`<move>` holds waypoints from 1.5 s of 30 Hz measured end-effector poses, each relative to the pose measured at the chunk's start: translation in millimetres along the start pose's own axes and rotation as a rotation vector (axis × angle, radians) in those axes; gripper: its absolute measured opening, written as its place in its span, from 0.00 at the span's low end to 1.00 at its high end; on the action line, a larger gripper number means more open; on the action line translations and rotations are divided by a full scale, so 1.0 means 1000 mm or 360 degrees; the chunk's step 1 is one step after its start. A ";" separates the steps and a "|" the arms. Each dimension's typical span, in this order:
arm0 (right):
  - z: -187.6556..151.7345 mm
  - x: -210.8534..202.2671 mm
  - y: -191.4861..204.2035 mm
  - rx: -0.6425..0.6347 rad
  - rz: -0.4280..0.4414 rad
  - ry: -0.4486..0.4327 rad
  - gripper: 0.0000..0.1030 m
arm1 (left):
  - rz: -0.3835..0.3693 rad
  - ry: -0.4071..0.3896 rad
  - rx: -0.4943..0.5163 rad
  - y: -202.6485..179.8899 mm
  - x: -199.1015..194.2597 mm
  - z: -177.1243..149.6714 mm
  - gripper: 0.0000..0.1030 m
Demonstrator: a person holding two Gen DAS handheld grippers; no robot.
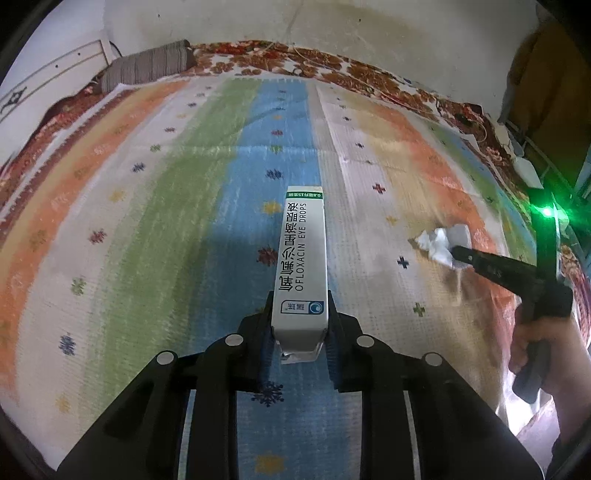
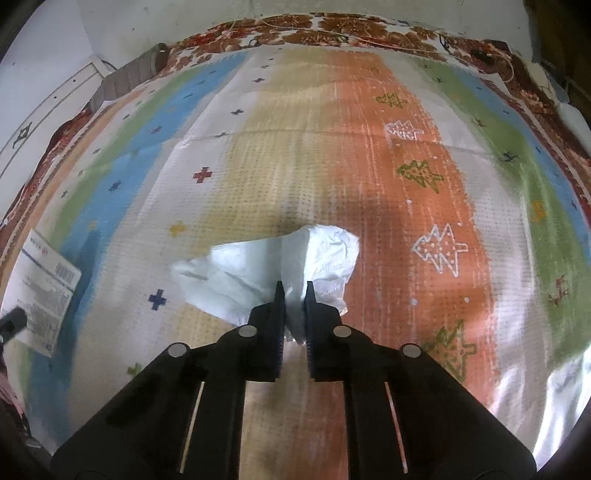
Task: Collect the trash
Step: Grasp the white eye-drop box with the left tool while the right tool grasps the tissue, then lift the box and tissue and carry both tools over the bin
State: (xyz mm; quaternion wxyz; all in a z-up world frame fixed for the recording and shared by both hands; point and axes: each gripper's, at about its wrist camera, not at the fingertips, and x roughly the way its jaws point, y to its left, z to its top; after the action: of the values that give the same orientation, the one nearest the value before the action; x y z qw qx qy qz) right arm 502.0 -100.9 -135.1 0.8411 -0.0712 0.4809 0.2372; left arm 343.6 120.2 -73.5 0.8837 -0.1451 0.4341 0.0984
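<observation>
- A striped mat [image 1: 207, 192] in orange, green, blue, cream and white bands, dotted with small crosses and star shapes, covers nearly the whole surface in both views.
- Under it lies a red-and-brown floral cover [image 1: 369, 70], showing as a border along the far edge next to a pale wall [image 1: 369, 29].
- A grey ribbed roll [image 1: 147, 66], perhaps a pillow or a folded cloth (the lens bends it too much to be sure), rests at the far left corner.
- The left claw [image 1: 299, 332] is closed on the near end of a white eye-drops box [image 1: 303, 258]; its blue pads press both sides, and the box points away from the camera over the blue band.
- In the right wrist view the same box [image 2: 44, 291] appears at the left edge, its barcode side visible.
- The right claw [image 2: 295, 306] is pinched nearly shut on a crumpled white tissue [image 2: 266, 273], with a fold caught between the pads; the tissue sits on the mat where the cream and orange bands meet.
- From the left wrist view the tissue [image 1: 437, 242] lies to the right of the box, well apart, with the right claw's tip [image 1: 458, 254] on it and a hand [image 1: 546, 350] round the handle.
- A green light [image 1: 546, 211] glows on that gripper.
</observation>
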 end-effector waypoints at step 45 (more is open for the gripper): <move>-0.102 -0.245 0.082 -0.0151 0.0228 -0.0253 0.05 | -0.0177 0.0028 -0.0079 -0.028 -0.145 -0.038 0.21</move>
State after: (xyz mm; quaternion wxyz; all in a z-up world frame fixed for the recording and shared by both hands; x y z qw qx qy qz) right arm 280.1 -145.7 26.4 0.8531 -0.0574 0.4046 0.3242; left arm 236.1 73.6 24.7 0.8800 -0.1917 0.4305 0.0586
